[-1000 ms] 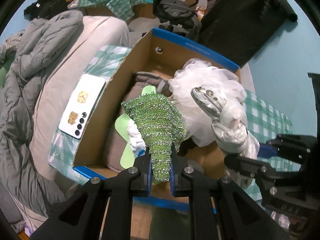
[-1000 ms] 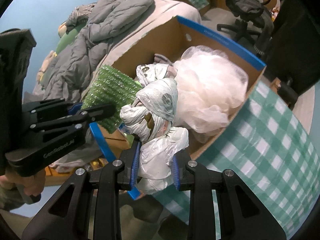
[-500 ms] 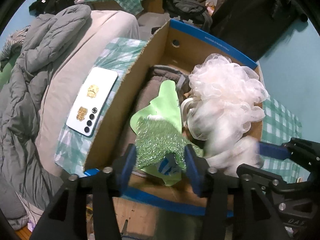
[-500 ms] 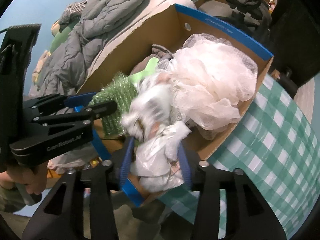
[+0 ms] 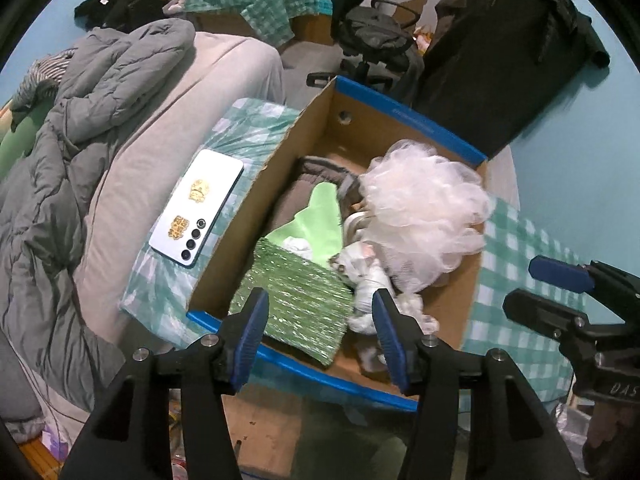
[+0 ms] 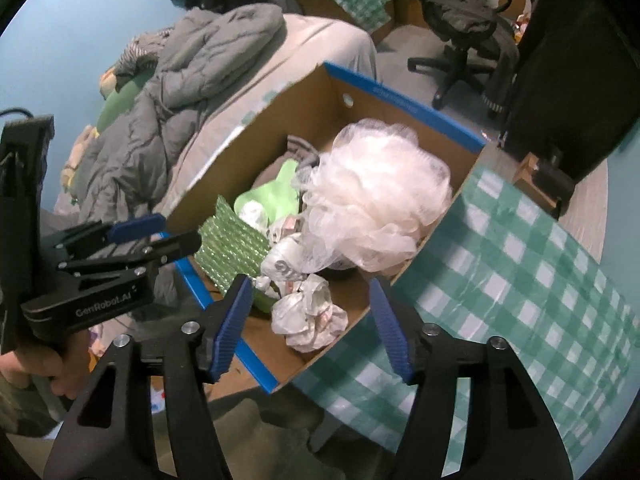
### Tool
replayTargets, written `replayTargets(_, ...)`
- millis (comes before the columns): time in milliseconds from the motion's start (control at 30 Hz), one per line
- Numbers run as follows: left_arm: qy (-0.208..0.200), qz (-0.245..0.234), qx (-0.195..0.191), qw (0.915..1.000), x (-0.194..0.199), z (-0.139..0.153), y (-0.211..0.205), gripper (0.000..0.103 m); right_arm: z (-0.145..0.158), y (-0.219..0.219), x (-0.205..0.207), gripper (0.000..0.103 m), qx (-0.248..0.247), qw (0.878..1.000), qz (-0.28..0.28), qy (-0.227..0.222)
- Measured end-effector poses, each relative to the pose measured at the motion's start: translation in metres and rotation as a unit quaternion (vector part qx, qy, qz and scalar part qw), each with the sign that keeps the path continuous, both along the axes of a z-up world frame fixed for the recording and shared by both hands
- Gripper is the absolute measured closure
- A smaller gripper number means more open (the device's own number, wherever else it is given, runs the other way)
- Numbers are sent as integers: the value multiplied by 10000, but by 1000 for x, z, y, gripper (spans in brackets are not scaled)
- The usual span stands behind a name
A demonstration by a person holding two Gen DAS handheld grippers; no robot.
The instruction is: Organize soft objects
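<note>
Jaws of the left gripper (image 5: 320, 320) have just been opening and stand apart, empty, above the green sparkly cloth (image 5: 296, 304) lying in the cardboard box (image 5: 260, 200). Likewise the right gripper (image 6: 310, 312), just opened, hangs over the crumpled white bag (image 6: 308, 312) beside a pale mesh pouf (image 6: 376, 200); possibly a grey garment (image 5: 296, 196) lies beneath. A phone (image 5: 196, 208) rests just outside the box.

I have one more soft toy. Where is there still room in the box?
The bare cardboard floor in the box's near corner, between the crumpled white bag and the checkered cloth. Elsewhere it's crowded: white mesh pouf, green sparkly cloth.
</note>
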State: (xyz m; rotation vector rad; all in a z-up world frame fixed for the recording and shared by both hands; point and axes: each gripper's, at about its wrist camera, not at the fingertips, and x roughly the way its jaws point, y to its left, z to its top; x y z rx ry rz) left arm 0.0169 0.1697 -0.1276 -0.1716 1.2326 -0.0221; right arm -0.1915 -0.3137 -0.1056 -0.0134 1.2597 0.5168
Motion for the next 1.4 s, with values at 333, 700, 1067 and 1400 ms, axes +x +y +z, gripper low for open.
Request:
replayTargets(333, -583, -227, 214, 9978, -11, 47, -34, 22, 40, -33, -9, 32, -135, 9982, -332, -486)
replayTargets(700, -1026, -501, 162, 9933, -18, 78, -72, 9, 77, -69, -22, 29, -531, 9894, -720, -1140)
replayTargets(1067, -1414, -896, 569, 9842, -27, 101, -108, 9, 86, -110, -34, 29, -564, 9839, -1221, -1175)
replayTargets(1400, -1330, -890, 641, 9850, -22, 103, -123, 9, 90, -139, -39, 29, -553, 9802, -1500, -1167)
